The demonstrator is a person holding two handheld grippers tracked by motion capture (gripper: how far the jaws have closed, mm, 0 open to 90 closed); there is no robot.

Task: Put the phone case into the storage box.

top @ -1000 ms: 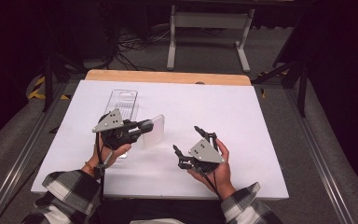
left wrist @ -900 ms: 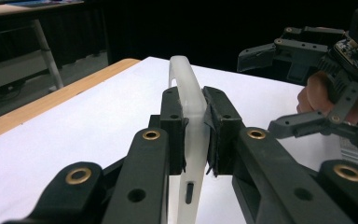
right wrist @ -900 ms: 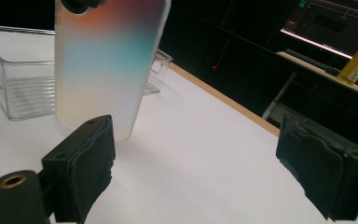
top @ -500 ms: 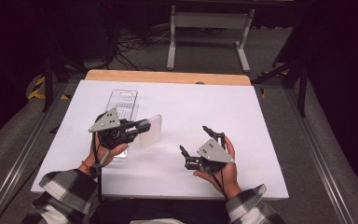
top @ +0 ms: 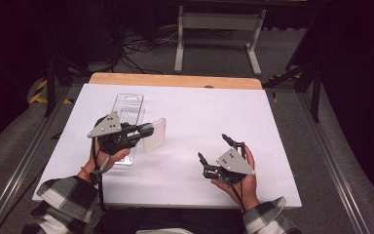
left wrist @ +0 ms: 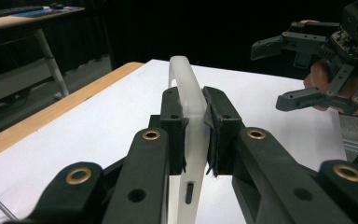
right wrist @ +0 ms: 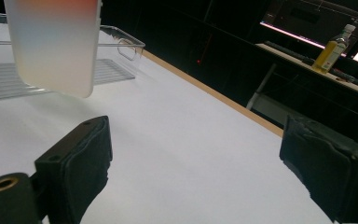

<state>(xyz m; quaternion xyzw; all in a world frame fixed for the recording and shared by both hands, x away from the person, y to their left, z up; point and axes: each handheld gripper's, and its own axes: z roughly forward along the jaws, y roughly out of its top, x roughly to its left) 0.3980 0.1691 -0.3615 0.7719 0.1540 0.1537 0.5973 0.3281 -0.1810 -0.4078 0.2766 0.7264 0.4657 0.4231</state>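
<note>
My left gripper [top: 148, 130] is shut on a frosted translucent phone case [top: 157, 134], held on edge just above the white table [top: 199, 112]. In the left gripper view the case [left wrist: 186, 88] stands upright, pinched between both pads of my left gripper [left wrist: 195, 122]. A clear plastic package tray [top: 126, 113] lies flat under and behind that hand. My right gripper [top: 214, 148] is open near the table's front right, apart from the case, with nothing between its pads. From the right gripper view the case [right wrist: 53, 44] hangs at upper left above the tray [right wrist: 116, 51], beyond my open right gripper [right wrist: 196, 163].
The table's far edge shows a wooden strip [top: 175, 80]. A metal stand [top: 216, 34] and cables lie on the floor beyond. A bottle [right wrist: 333, 49] stands on a far desk. The right gripper [left wrist: 272, 74] shows open at the upper right of the left gripper view.
My right gripper has drawn back to the right and toward the table's front edge, away from the case. The left gripper still holds the case in about the same place.
</note>
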